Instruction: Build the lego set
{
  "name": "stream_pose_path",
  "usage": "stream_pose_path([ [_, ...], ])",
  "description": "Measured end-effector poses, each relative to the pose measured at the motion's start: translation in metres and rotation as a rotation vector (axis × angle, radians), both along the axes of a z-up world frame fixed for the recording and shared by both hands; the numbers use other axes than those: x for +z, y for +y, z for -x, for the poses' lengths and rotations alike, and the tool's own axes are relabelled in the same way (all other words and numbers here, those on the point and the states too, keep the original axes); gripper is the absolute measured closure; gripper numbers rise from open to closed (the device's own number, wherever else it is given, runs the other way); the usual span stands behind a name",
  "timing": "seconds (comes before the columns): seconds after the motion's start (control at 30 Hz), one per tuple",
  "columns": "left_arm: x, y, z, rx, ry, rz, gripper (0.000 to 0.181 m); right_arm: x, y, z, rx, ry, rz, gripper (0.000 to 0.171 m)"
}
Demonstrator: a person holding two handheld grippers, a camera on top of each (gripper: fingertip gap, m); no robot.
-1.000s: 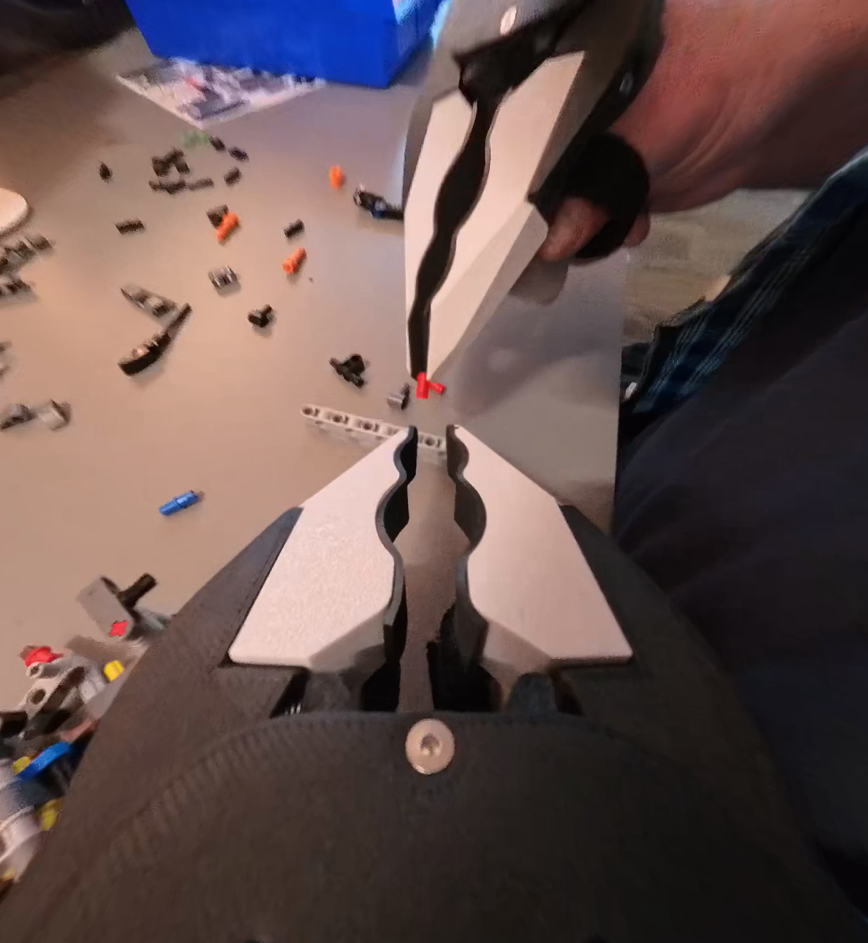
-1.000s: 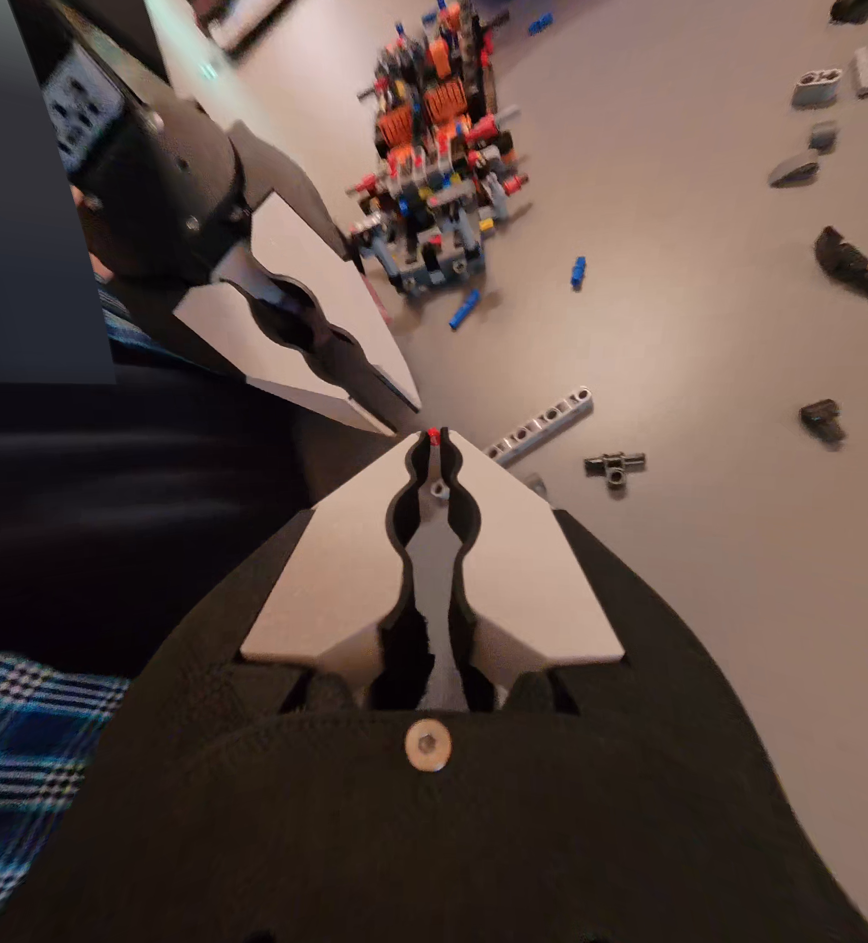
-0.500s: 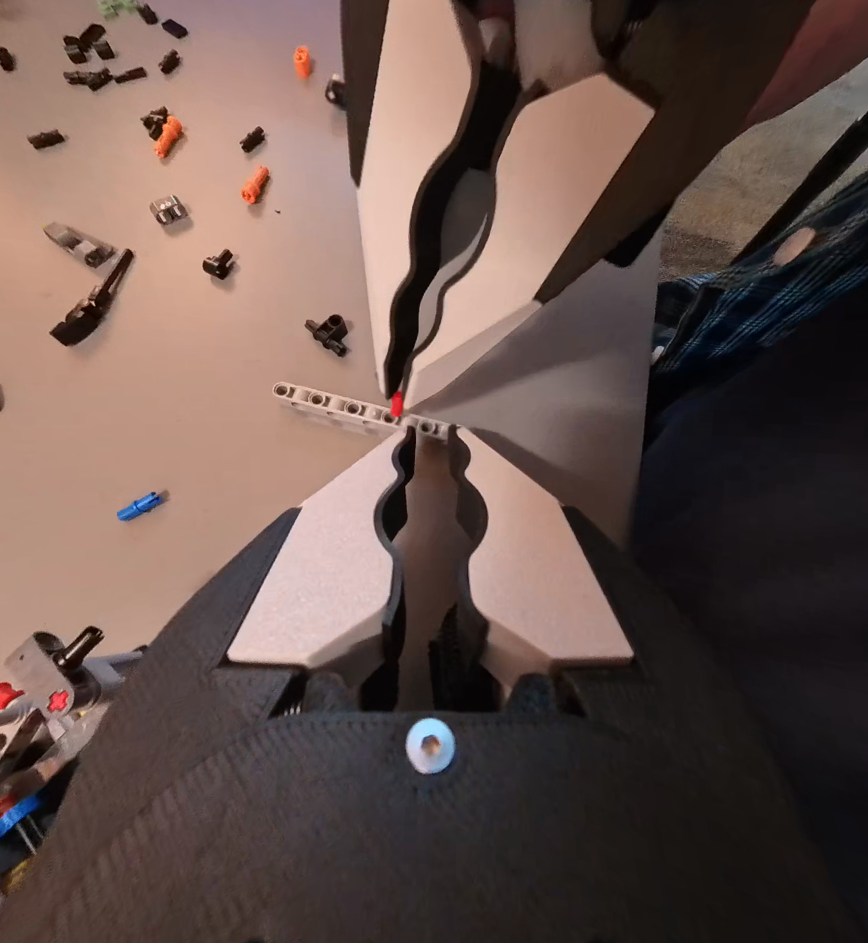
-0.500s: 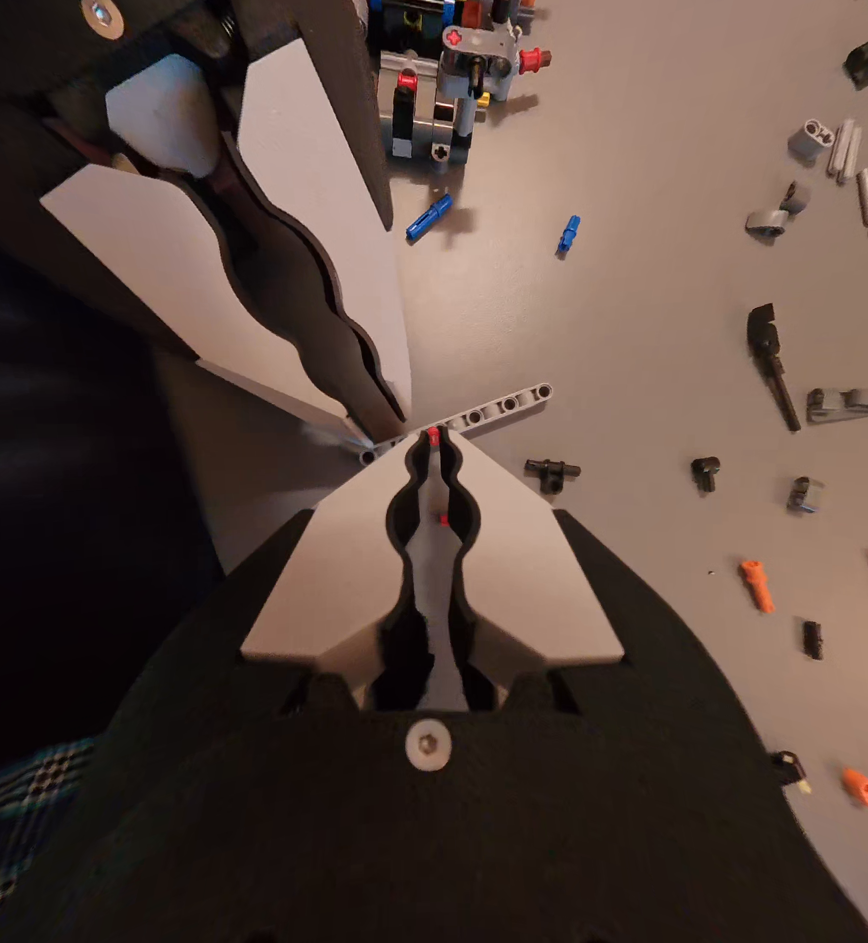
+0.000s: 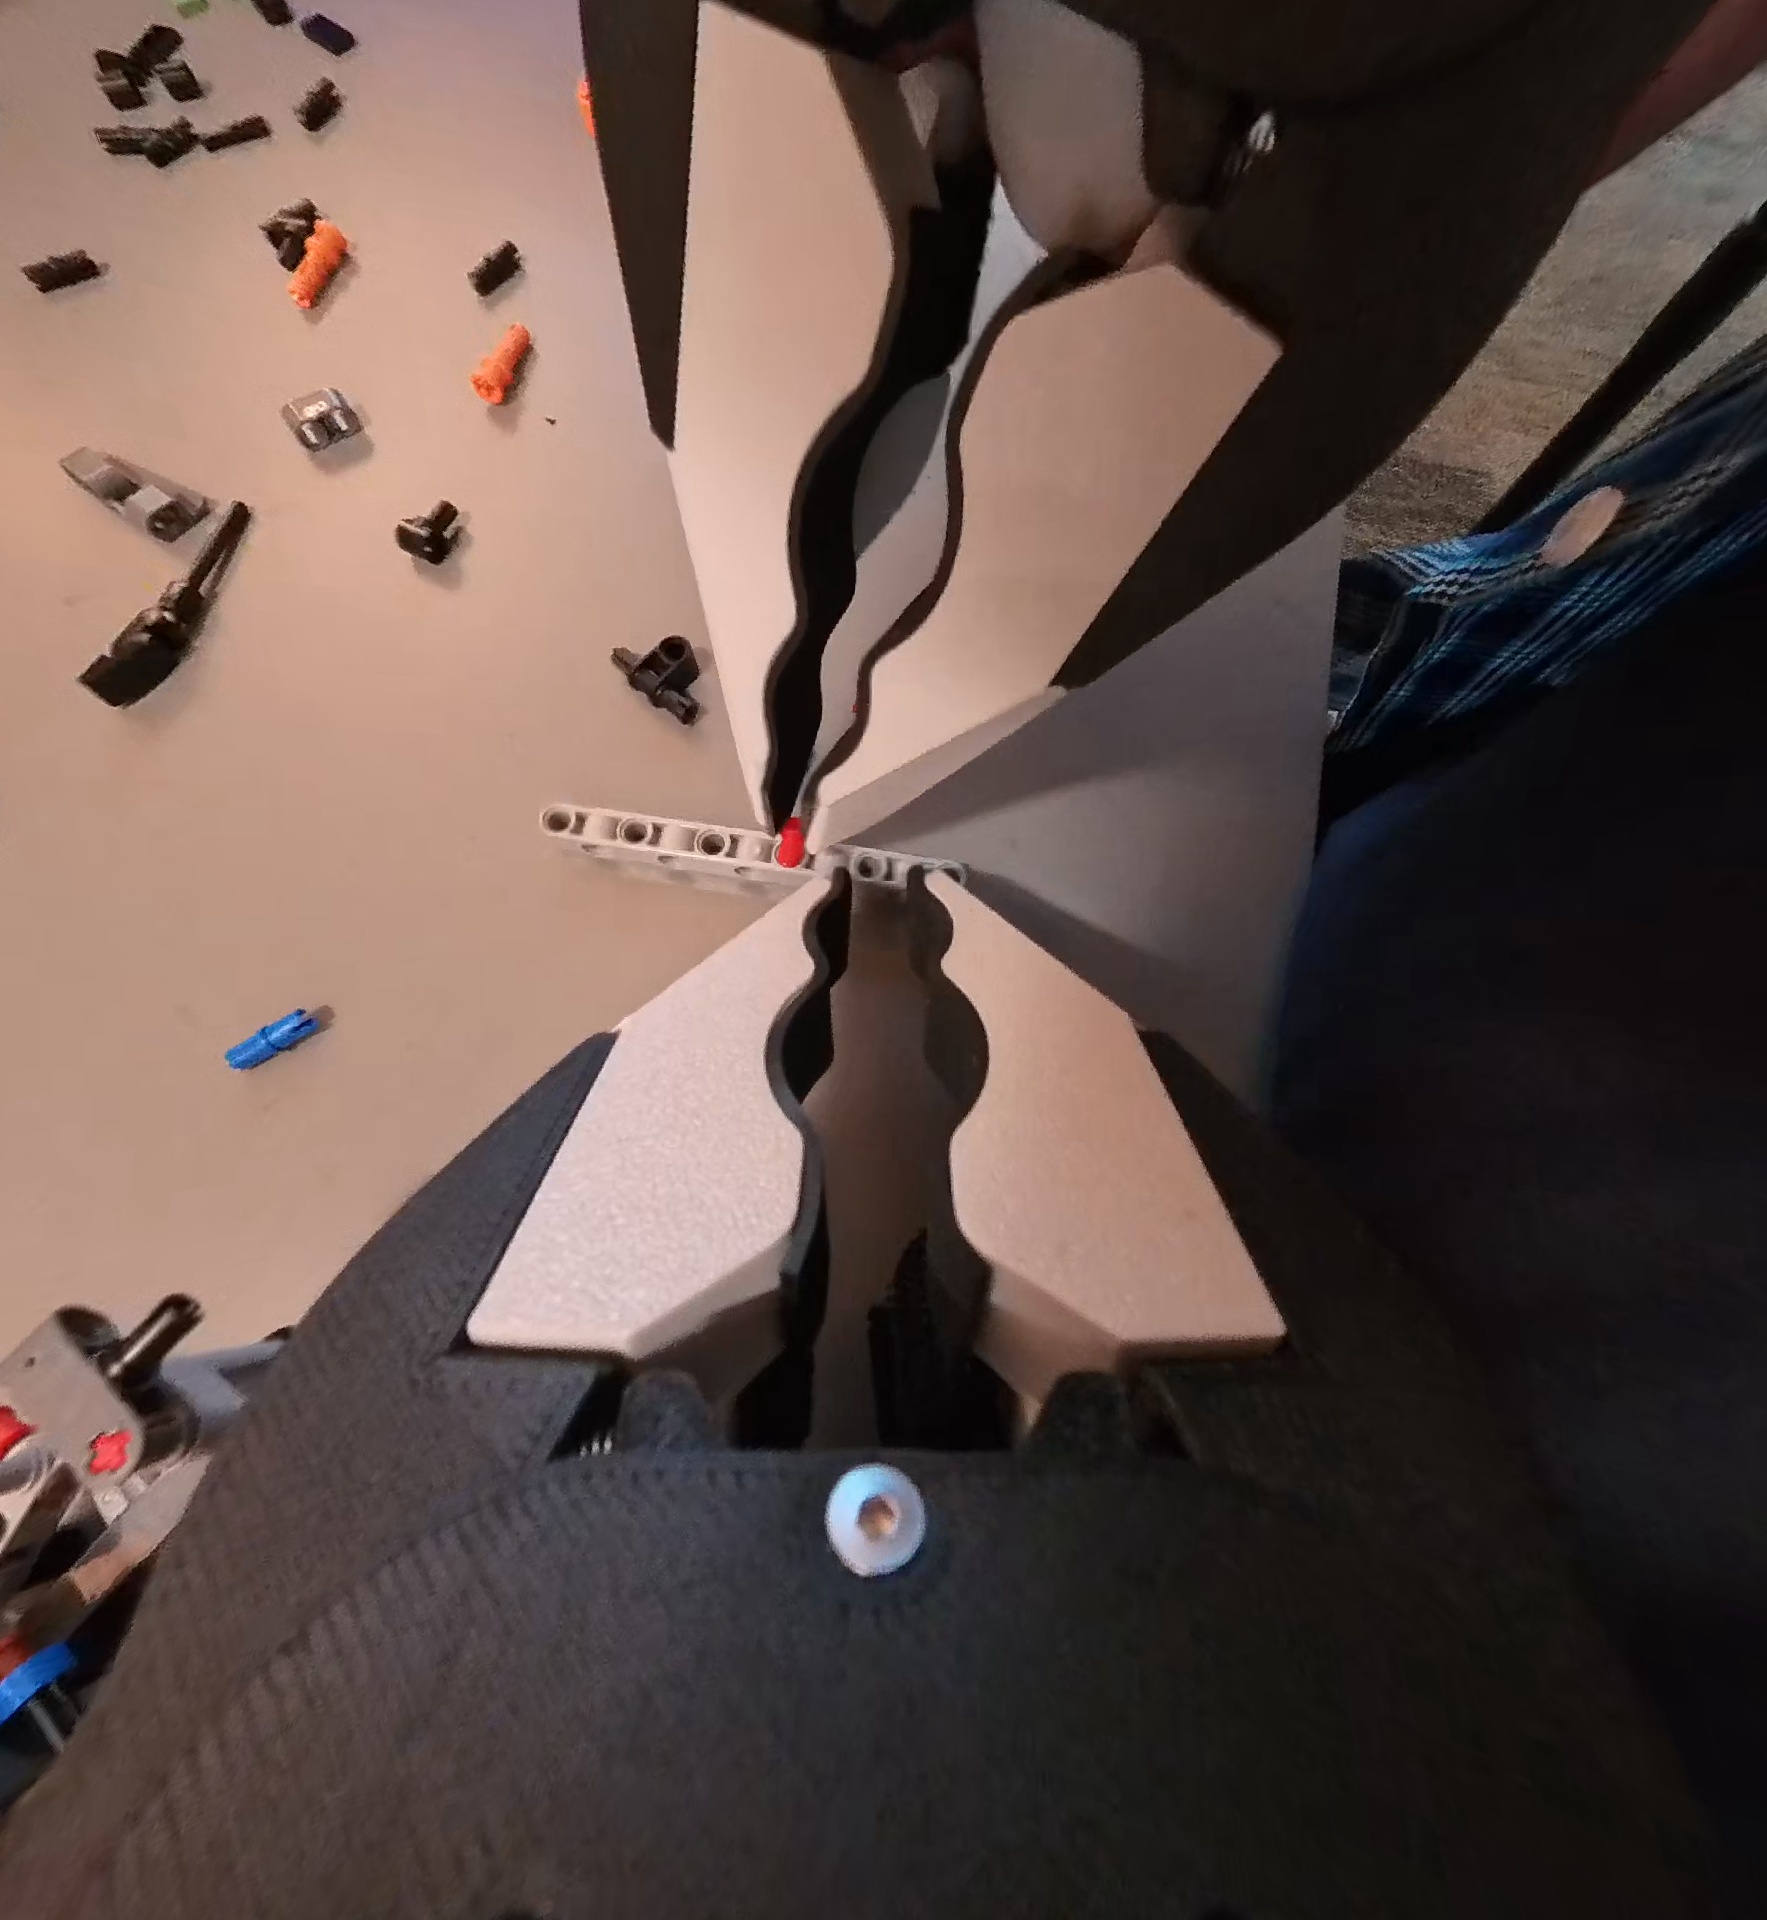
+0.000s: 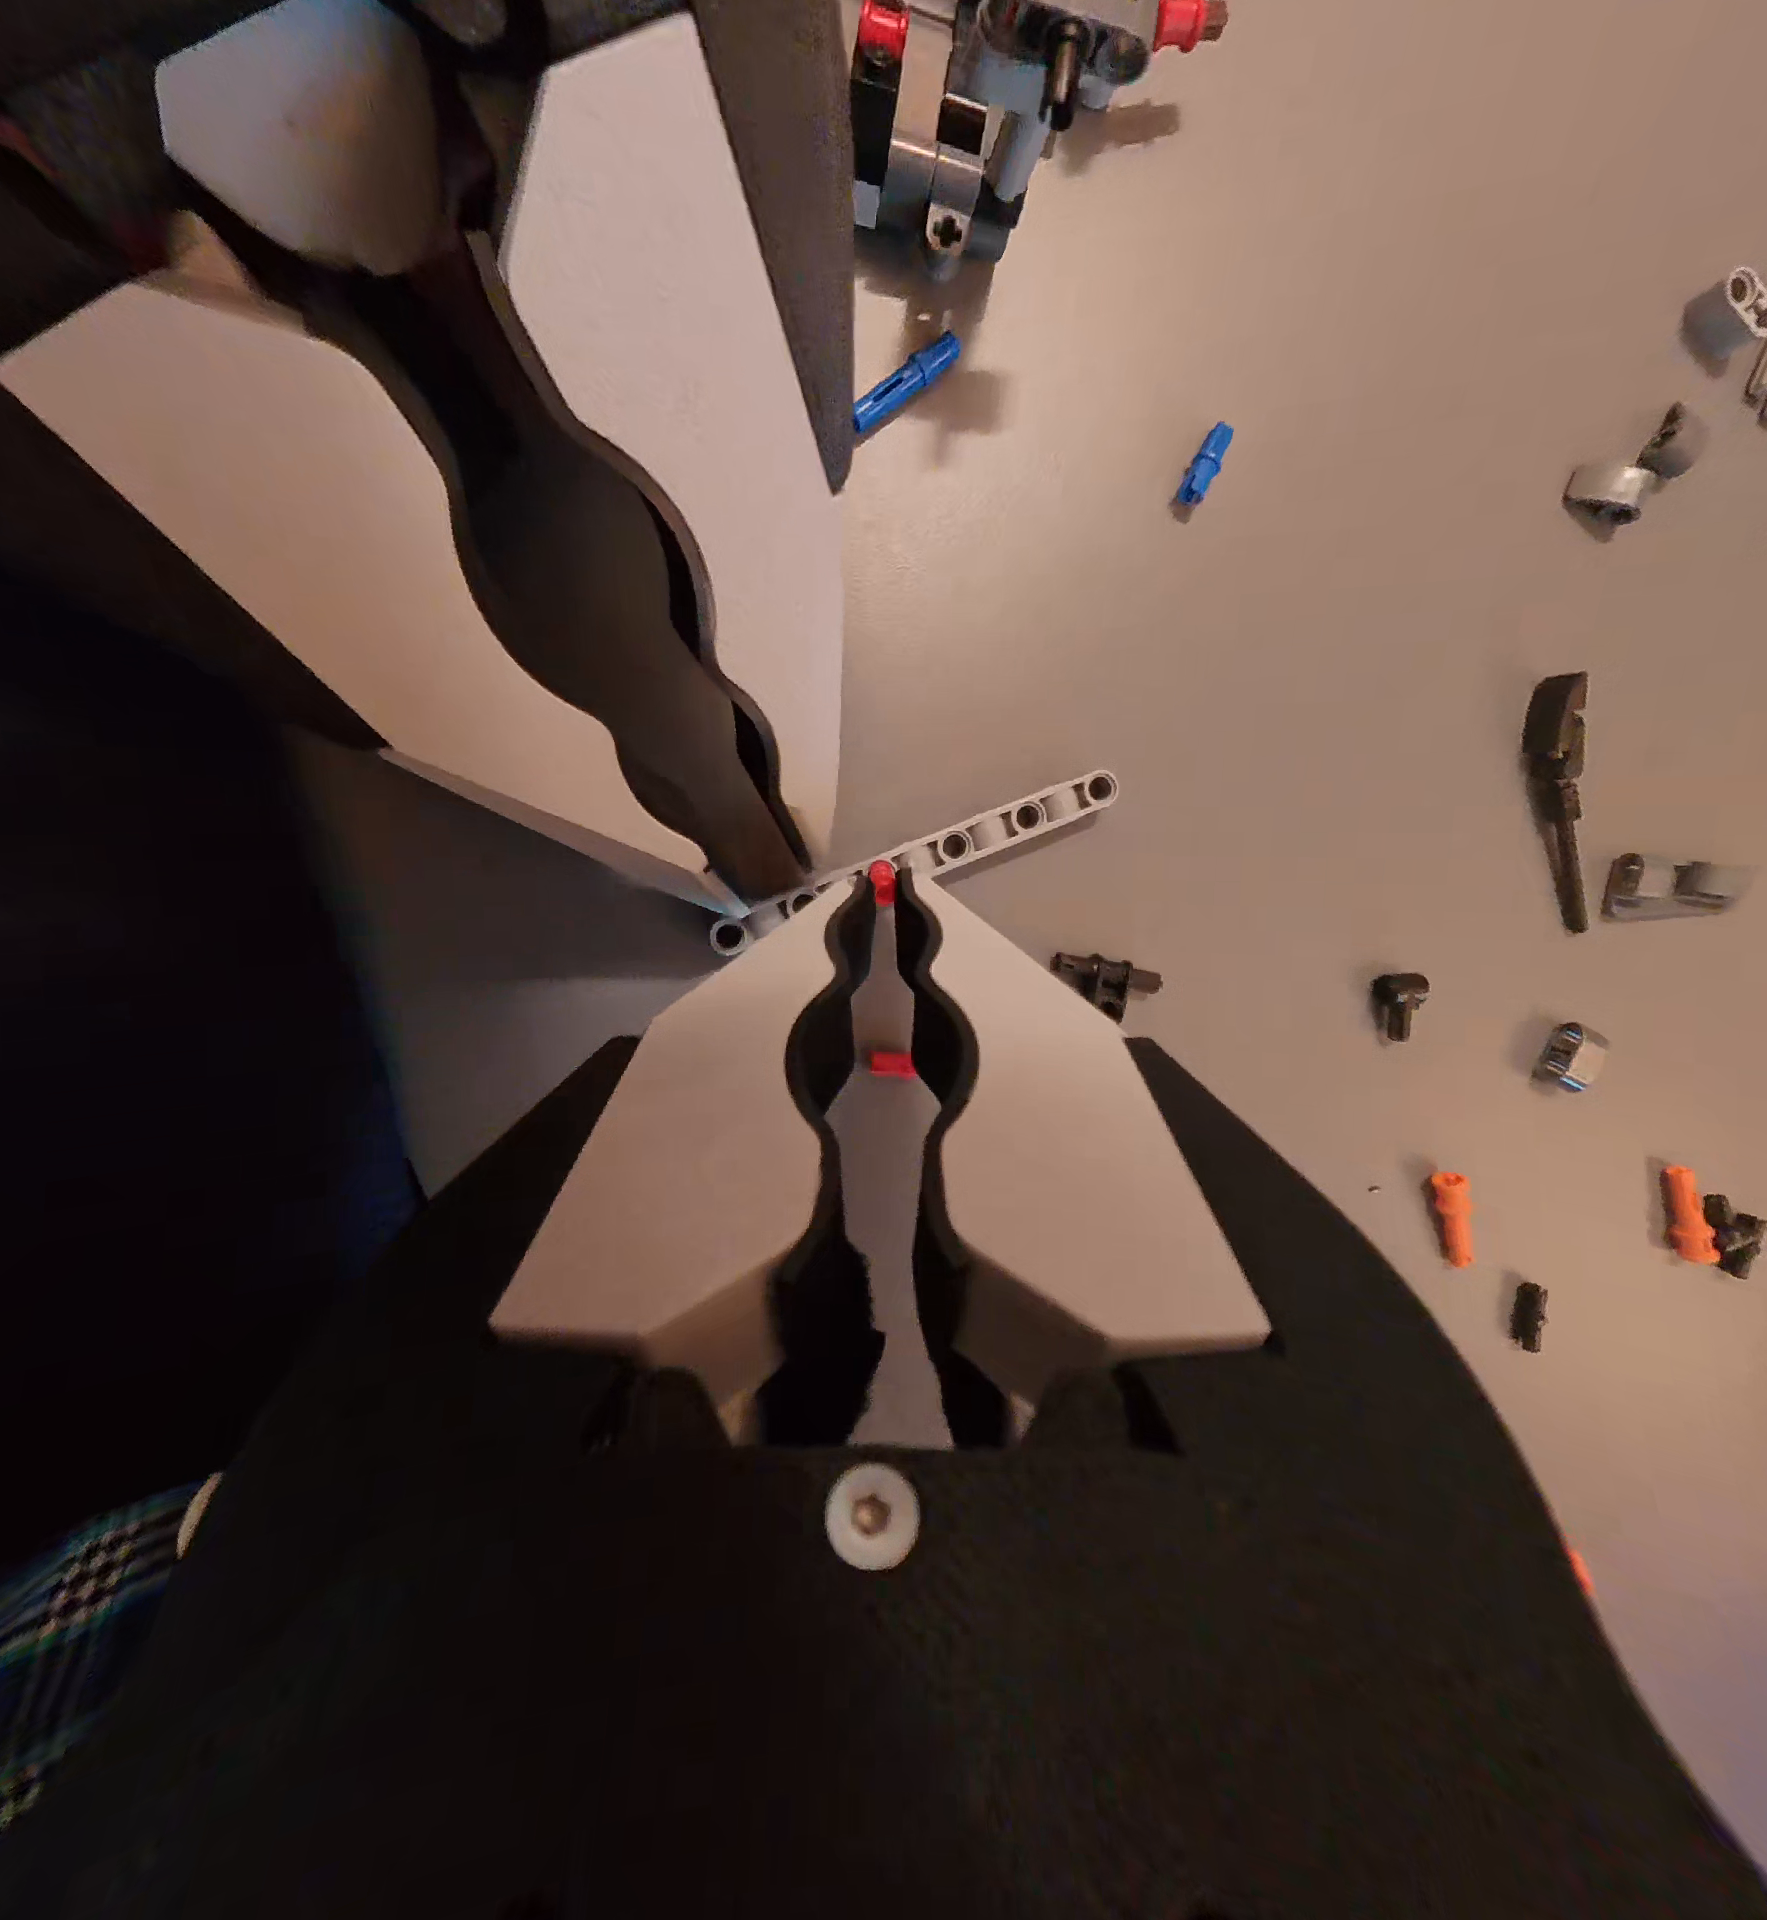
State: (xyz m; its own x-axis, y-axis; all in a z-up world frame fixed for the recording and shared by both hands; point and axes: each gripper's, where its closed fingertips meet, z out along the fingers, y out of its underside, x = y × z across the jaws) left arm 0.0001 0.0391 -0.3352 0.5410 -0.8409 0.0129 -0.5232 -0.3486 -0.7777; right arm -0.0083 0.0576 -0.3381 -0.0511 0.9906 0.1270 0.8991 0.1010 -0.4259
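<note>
Item: red pin (image 6: 881, 885), pinched at the tips of the right gripper (image 6: 884, 894), its end at a hole of the grey beam (image 6: 1024, 819).

Beam: flat on the table (image 5: 235, 883), one end between the slightly spread tips of the left gripper (image 5: 884, 883); whether they grip it, I cannot tell.

Handling: likely best to keep the pin square to the hole, brace the beam, and press straight.

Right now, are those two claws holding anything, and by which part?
The right gripper pinches a small red pin by its rear end. The left gripper grips the grey holed beam near one end.
</note>
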Motion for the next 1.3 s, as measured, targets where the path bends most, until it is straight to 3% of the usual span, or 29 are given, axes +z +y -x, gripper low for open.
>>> stream_pose_path([
  [0.37,0.0,0.013,0.006,0.055,0.01,-0.011,0.181,0.0,-0.001,0.003,0.007,-0.009,0.008,0.169],
  [1.3,-0.006,0.014,0.006,0.067,0.019,0.046,0.181,0.002,-0.002,0.006,0.021,-0.013,0.047,0.17],
])
